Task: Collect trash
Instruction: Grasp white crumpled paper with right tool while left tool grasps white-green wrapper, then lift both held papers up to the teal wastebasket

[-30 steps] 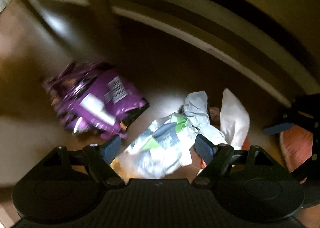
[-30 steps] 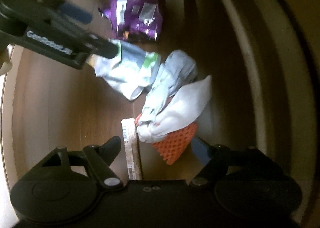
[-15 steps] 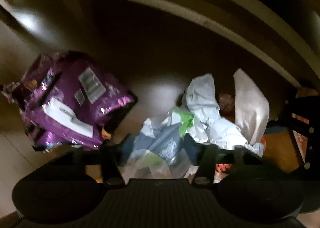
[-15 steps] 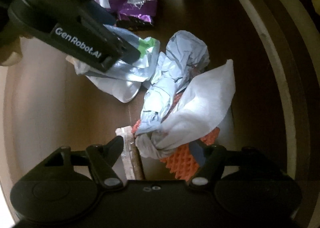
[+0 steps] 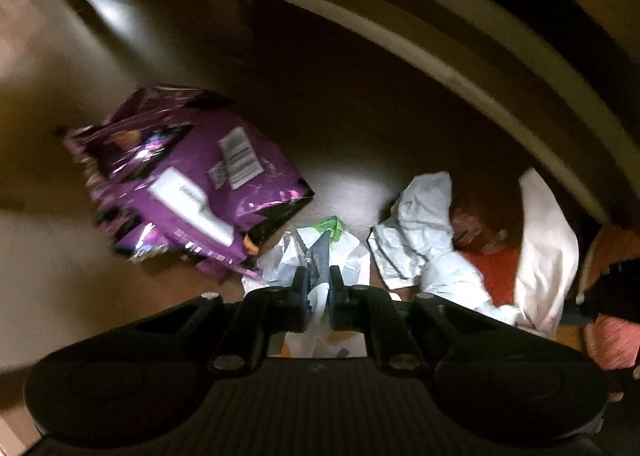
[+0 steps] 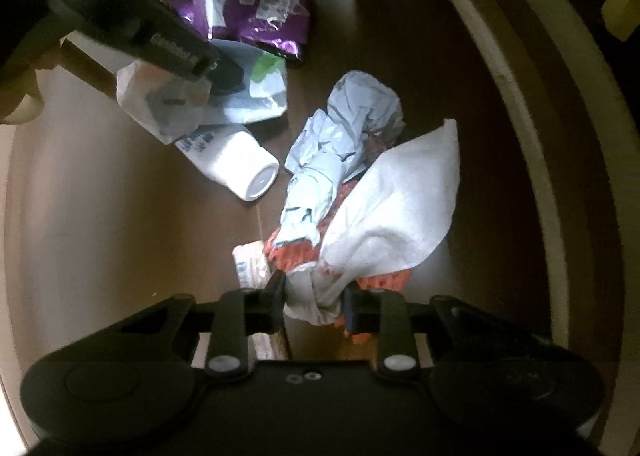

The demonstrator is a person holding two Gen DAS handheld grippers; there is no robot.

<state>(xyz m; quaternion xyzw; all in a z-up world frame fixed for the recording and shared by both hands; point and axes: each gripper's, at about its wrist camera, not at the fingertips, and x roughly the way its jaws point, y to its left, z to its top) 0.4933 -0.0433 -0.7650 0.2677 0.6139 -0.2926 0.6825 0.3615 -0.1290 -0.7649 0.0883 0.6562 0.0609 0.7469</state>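
The left gripper (image 5: pixel 318 288) points straight down at a brown wooden floor (image 5: pixel 360 127), its jaws drawn together and clamped on a crumpled white plastic wrapper with a green patch (image 5: pixel 320 244); the film is squeezed into a thin fold between the blue pads, and the rest of it spreads out beyond the fingertips; in the right wrist view the same wrapper (image 6: pixel 264 91) hangs bunched under that gripper's dark finger, lifted off the white plastic bottle (image 6: pixel 236 163) that lies on its side just below it.

The right gripper (image 6: pixel 314 298) also points steeply down; its jaws are closing, and a knot of white tissue (image 6: pixel 384 211) sits between them, with both pads against its bunched lower end; orange foam netting (image 6: pixel 296 256) shows under the tissue, touching it.

Taking the tissue as the landmark: a twisted pale grey bag (image 6: pixel 344 135) lies against its left edge; a printed paper strip (image 6: pixel 250 260) lies just left of its lower end; the bottle lies farther left, apart from it; a purple foil snack bag (image 6: pixel 256 3) lies well beyond it, past the wrapper; a pale curved baseboard (image 6: pixel 532 143) runs along the floor to its right.
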